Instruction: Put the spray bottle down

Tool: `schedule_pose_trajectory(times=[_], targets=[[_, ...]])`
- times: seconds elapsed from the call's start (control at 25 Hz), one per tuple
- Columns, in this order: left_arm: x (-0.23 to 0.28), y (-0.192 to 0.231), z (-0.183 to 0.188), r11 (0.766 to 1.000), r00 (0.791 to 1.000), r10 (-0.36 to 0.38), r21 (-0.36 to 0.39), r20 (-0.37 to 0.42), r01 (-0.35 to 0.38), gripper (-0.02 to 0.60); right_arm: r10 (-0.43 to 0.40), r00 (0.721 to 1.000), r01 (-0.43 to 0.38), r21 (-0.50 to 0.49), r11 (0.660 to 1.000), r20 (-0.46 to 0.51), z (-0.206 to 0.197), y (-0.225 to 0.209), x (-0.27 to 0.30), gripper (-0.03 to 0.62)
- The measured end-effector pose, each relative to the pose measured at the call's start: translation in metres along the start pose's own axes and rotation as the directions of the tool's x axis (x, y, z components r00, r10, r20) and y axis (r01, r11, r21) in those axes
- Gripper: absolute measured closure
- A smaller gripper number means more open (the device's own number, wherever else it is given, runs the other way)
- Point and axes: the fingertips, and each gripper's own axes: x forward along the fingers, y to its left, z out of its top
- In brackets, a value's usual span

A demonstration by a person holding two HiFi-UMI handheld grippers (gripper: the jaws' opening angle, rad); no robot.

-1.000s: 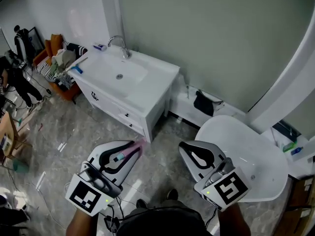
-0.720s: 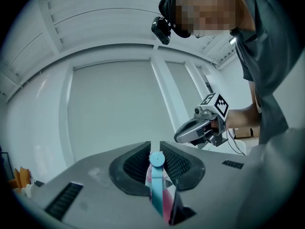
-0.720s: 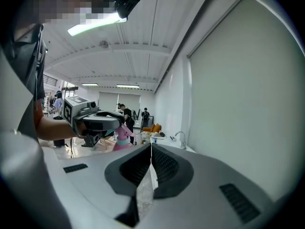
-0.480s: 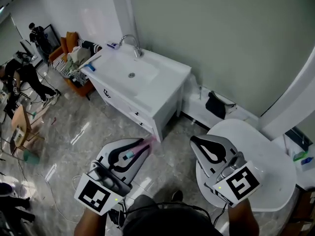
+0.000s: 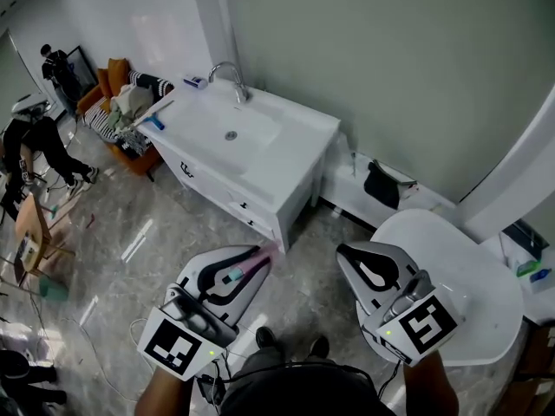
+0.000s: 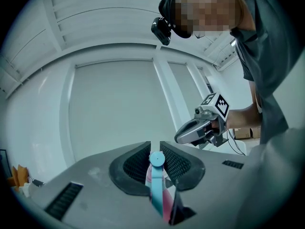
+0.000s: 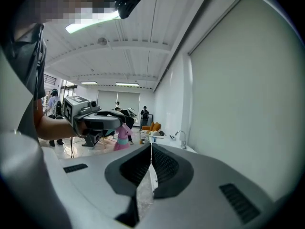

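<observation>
Spray bottle [image 5: 246,269] gripped in our left gripper [image 5: 253,258], up in the air over the marble floor [image 5: 130,232].
We see the left jaws pressed onto the pink bottle with its blue part, one jaw on each side, and the pink end pokes out past the tips toward the white sink cabinet [image 5: 260,159]. Our right gripper [image 5: 347,255] has its jaws closed together with nothing between them. It hangs beside the left one, apart from it, by the rim of the round white table [image 5: 473,271]. A faucet [image 5: 230,72] sits at the sink's back edge.
</observation>
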Motion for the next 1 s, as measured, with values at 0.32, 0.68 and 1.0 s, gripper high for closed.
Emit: schedule_pose_trajectory(times=[0.32,0.68,1.0], targets=[[-0.027,0.05,-0.01,0.999,0.998,-0.05,0.006,0.04,0.05,0.523,-0.054,0.999,0.054,-0.009,0.999,-0.008,0.018,0.021,0.05,0.585],[-0.051,0.087,-0.024,0.996,0.993,-0.092,0.007,0.071,0.092,0.523,-0.086,0.996,0.085,-0.029,0.996,-0.022,0.029,0.045,0.09,0.585],[-0.036,0.107,-0.037,0.996,0.994,-0.084,-0.026,0.075,0.086,0.523,-0.078,0.995,0.077,-0.021,0.997,-0.056,0.023,0.029,0.11,0.585]])
